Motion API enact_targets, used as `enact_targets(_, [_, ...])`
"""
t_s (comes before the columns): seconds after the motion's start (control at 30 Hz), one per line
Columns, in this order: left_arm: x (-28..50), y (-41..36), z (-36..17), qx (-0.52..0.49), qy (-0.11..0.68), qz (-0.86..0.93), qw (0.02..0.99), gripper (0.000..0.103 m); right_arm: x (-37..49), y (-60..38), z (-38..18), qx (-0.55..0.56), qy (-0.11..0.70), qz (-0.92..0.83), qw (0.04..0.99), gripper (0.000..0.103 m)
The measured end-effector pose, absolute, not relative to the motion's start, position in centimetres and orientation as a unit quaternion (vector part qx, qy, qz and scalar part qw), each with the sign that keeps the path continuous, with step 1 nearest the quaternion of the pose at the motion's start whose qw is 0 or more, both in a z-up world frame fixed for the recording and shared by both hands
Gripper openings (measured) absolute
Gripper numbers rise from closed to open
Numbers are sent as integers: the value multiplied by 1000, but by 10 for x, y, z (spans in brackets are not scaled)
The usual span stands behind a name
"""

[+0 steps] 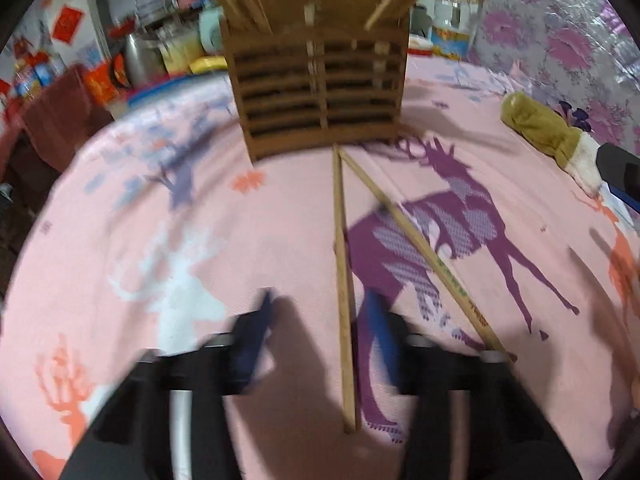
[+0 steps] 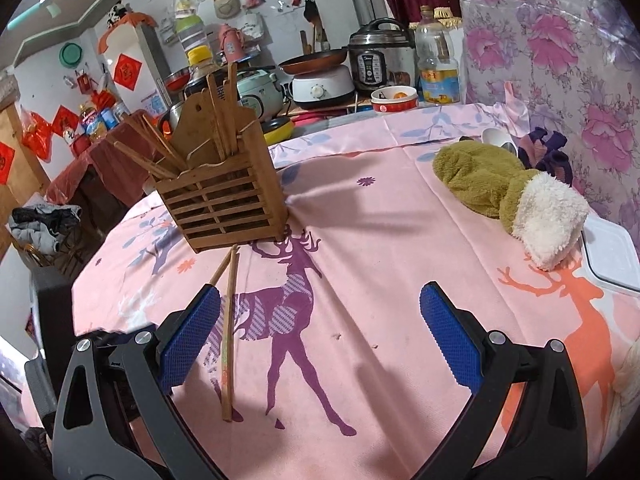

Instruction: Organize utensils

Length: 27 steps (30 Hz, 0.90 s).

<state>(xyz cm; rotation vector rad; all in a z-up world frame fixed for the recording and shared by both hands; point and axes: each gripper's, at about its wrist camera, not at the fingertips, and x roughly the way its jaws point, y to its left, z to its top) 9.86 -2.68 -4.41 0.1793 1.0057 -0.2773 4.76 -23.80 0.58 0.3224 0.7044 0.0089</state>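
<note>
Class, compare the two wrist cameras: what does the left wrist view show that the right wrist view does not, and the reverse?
Only the left wrist view shows the left gripper, open above the two loose chopsticks, both in full.

Only the right wrist view shows the right gripper, open, the pressure cooker and a white lidded box.

Both show the wooden holder, the plush toy and the pink deer cloth.

Round table under pink deer-print cloth (image 2: 400, 216). Rear counter: pressure cooker (image 2: 380, 60), frying pan (image 2: 314, 60), oil bottle (image 2: 436, 68); white fridge (image 2: 132, 68) with red paper. Floral purple covering (image 2: 560, 60) at right; white wall behind.
</note>
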Motion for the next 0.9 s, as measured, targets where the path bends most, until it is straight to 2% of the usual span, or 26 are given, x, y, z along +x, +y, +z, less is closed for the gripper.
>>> enact_targets(0.03, [99, -25, -43, 79, 478, -133, 865, 25, 48, -238, 6, 154, 344, 3, 926, 97])
enact_targets(0.1, [100, -22, -44, 72, 481, -133, 864, 12, 48, -237, 5, 150, 345, 1, 927, 97])
enact_targets(0.13, [100, -20, -45, 69, 482, -130, 864, 9, 48, -237, 5, 148, 345, 0, 927, 97])
enact_targets(0.47, [97, 33, -37, 12, 492, -85, 866, 9, 52, -231, -3, 147, 361, 11, 921, 96])
enact_targets(0.5, [99, 35, -37, 7, 492, -78, 867, 16, 52, -229, -4, 142, 362, 14, 921, 96])
enact_targets(0.53, [100, 36, -37, 7, 491, -75, 868, 38, 52, -224, -5, 136, 364, 19, 921, 96])
enact_targets(0.57, [100, 37, -35, 7, 489, -71, 869, 52, 52, -218, -7, 126, 368, 28, 921, 96])
enact_targets(0.6, [99, 37, -33, 11, 480, -59, 875, 60, 52, -213, -8, 120, 371, 36, 920, 96])
enact_targets(0.67, [97, 37, -28, 19, 470, -52, 881, 63, 52, -201, -11, 104, 379, 56, 918, 96])
enact_targets(0.73, [95, 40, -23, 17, 461, -45, 886, 75, 53, -188, -15, 82, 385, 72, 917, 96])
enact_targets(0.8, [95, 44, -18, 16, 451, -29, 892, 82, 52, -178, -18, 63, 389, 82, 915, 96])
enact_targets(0.87, [94, 48, -14, 22, 439, -9, 898, 85, 50, -166, -22, 41, 394, 95, 913, 95])
enact_targets(0.9, [93, 49, -11, 27, 434, 0, 901, 85, 49, -160, -24, 30, 397, 102, 911, 90])
